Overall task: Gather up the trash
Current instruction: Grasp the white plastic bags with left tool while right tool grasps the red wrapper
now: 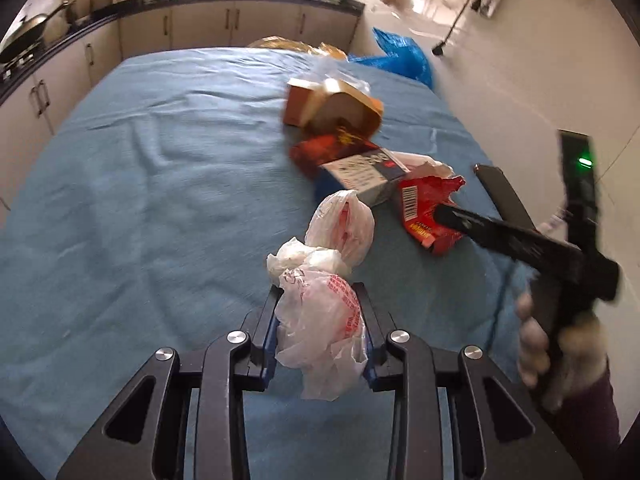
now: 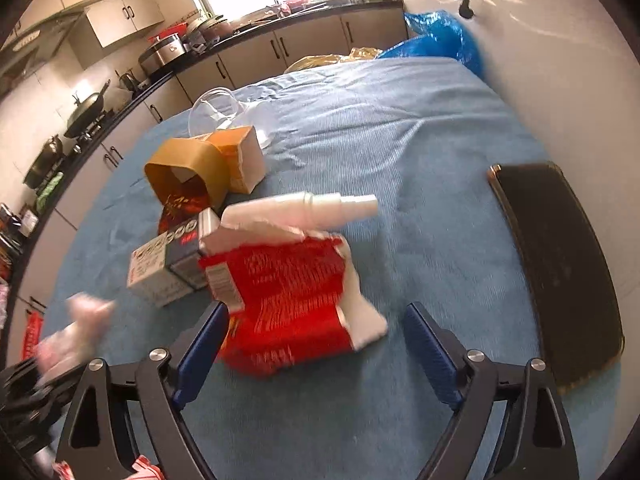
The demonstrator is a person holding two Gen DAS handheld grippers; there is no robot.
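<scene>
A crumpled white plastic bag with red print (image 1: 320, 320) is pinched between the blue-padded fingers of the left gripper (image 1: 318, 292), which is clamped on it; the bag bulges above and hangs below the pads, over the blue cloth that covers the worktop (image 1: 140, 200). Just beyond it, a torn red snack wrapper with a barcode (image 2: 284, 300) lies flat on the cloth, and the right gripper (image 2: 316, 316) stands wide apart around its near end, the left pad at the wrapper's edge and the right pad clear of it, gripping nothing. In the left wrist view one black finger (image 1: 452, 216) of that gripper rests over the wrapper, and the person's hand (image 1: 536, 344) holds its handle at the right. A white plastic bottle with a nozzle (image 2: 336, 206) lies on its side just behind the wrapper. Beside the wrapper on the left is a white and dark printed carton (image 2: 168, 268), touching it, and behind that a tipped-over tan paper cup (image 2: 188, 172) against an orange cardboard box (image 2: 244, 160). A clear glass bowl (image 2: 216, 108) stands further back. A black rectangular pad (image 2: 560, 268) lies at the right edge of the cloth, well apart from the litter. A blue plastic bag (image 2: 440, 40) sits beyond the far corner, near the kitchen cabinets (image 2: 312, 44).
</scene>
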